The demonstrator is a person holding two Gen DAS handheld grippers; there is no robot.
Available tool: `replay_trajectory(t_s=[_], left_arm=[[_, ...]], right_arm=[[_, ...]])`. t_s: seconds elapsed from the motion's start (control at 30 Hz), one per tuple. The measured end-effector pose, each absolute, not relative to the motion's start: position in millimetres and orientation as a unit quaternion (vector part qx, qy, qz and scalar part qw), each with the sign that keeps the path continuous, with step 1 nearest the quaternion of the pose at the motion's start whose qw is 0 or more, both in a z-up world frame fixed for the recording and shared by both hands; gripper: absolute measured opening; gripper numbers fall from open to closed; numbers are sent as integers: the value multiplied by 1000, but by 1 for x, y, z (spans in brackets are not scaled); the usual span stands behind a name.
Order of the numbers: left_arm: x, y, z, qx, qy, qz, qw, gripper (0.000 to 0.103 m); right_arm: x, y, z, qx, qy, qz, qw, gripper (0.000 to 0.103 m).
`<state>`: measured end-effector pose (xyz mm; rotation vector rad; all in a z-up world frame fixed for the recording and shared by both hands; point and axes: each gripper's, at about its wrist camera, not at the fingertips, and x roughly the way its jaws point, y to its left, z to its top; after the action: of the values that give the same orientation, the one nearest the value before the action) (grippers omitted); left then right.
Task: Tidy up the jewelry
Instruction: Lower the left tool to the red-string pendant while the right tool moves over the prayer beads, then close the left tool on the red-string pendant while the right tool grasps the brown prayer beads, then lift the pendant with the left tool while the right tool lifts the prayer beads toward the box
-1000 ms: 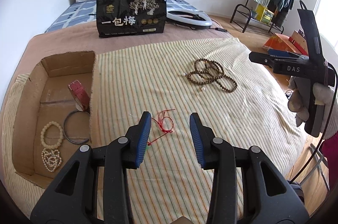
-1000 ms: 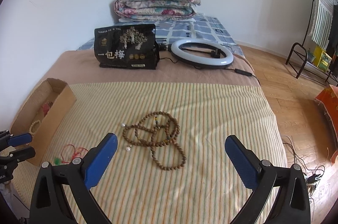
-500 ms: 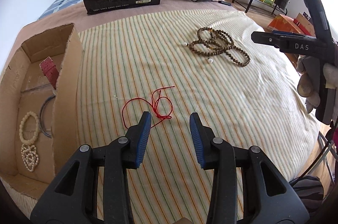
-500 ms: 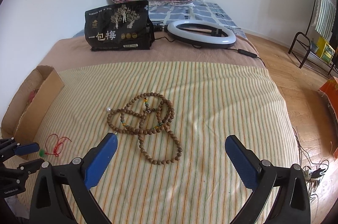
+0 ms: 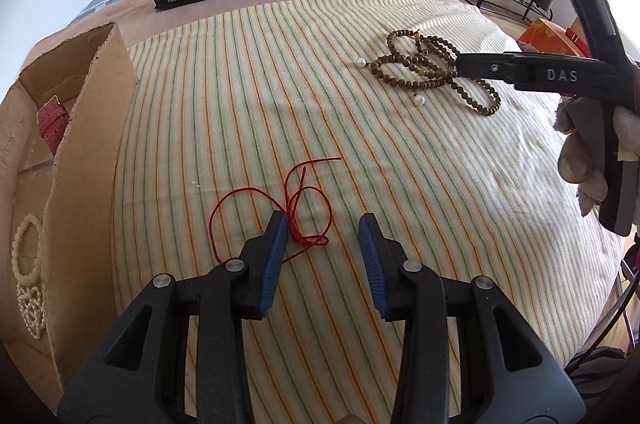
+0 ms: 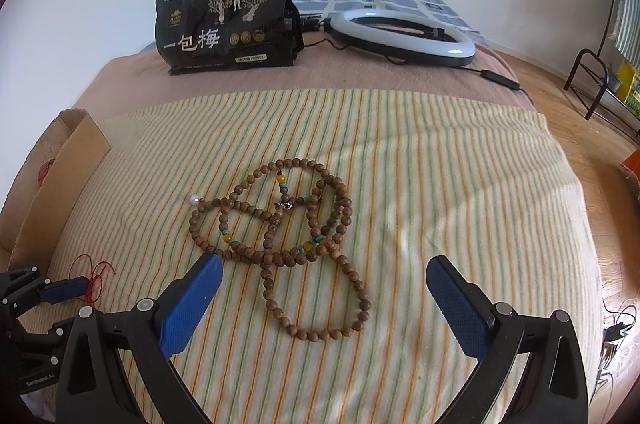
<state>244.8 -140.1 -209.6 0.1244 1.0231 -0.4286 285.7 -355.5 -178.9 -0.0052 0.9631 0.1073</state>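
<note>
Red string lies tangled on the striped sheet, just right of the cardboard box. My left claw is over it, jaws apart, the left finger at the knot, nothing gripped. Brown bead necklace lies coiled mid-sheet with 2 white pearls at its edge. My right claw is wide open, its left finger by the beads, holding nothing. Box holds a pearl bracelet and a red strap. Black snack bag and ring light sit behind.

Cardboard box cut by left edge; wall hides watch strap partly.
</note>
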Motion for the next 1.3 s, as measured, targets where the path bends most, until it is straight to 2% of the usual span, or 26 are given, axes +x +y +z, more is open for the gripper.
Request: replay_trajectory(t_s=[0.27,0.57,0.67,0.77,0.8,0.83,0.9,1.07,1.13,1.3], left_arm=[[250,-136,-213,50,482,-199,852,18],[251,-132,-214,37,478,-199,855,5],[252,-131,-213,29,480,-199,854,3],[251,-131,-212,27,479,-199,854,2],[251,-131,-212,27,479,-200,855,2],[251,-131,-211,26,479,-200,855,2],[251,-130,-210,20,480,-200,854,2],[249,-128,-203,13,476,-202,856,1],[248,-127,-198,11,472,-204,858,1],[244,-123,-184,5,461,-207,863,1]], right_arm=[[308,-343,-203,-4,486,61,872,103],[326,-332,-214,-27,494,48,868,102],[324,-329,-212,-34,492,57,868,92],[319,-325,-209,-45,489,69,869,72],[317,-323,-208,-51,487,73,869,59],[316,-321,-206,-56,486,76,869,42],[315,-318,-204,-63,485,83,868,23],[314,-315,-201,-66,484,82,869,16],[312,-317,-196,-54,481,80,871,10],[304,-322,-177,-35,463,84,882,10]])
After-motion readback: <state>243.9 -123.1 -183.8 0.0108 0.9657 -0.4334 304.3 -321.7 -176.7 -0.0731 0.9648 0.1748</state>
